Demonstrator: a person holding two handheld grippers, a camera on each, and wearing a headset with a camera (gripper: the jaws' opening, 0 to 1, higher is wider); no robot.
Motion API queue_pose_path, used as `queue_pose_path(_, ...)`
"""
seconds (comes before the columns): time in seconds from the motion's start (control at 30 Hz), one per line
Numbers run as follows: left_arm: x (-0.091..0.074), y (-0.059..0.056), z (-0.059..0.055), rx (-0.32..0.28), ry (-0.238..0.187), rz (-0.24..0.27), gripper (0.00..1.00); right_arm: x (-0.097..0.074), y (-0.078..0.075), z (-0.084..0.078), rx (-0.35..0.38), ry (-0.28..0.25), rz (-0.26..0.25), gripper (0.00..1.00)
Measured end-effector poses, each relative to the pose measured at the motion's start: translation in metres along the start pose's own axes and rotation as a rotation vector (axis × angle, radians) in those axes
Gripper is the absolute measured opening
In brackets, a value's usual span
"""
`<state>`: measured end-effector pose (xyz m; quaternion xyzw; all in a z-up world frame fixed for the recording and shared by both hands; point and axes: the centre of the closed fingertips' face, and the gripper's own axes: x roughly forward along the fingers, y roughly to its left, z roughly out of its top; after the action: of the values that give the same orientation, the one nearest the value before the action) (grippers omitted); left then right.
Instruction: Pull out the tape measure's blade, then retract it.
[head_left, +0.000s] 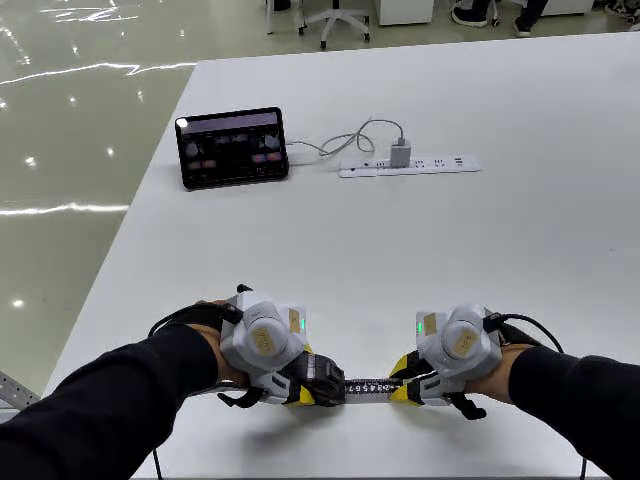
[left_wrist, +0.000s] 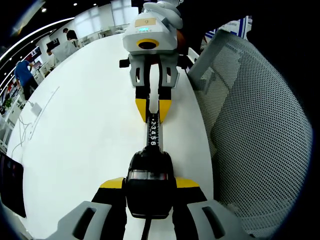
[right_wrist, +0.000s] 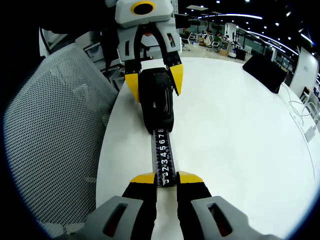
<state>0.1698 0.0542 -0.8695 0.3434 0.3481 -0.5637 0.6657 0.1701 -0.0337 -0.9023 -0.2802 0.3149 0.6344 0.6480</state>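
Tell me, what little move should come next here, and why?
Probably slide the right tool a bit farther from the left tool, in line with the blade. The left tool grips the case, the right tool pinches the blade's tip, and just a short numbered stretch lies between them, so the pull-out looks barely begun.

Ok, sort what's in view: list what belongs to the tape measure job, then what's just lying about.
Job in hand: tape measure, blade, left gripper, right gripper.
Lying about: tablet, power strip, charger, mesh chair.
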Motion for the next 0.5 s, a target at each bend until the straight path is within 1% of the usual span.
queue_pose_path(0.5, 0.0004, -0.0002, 0.0003, 0.002, 0.000, 0.000, 0.31, -0.0052, -0.0005, -0.0063, 0.008, 0.005, -0.006, 0.10)
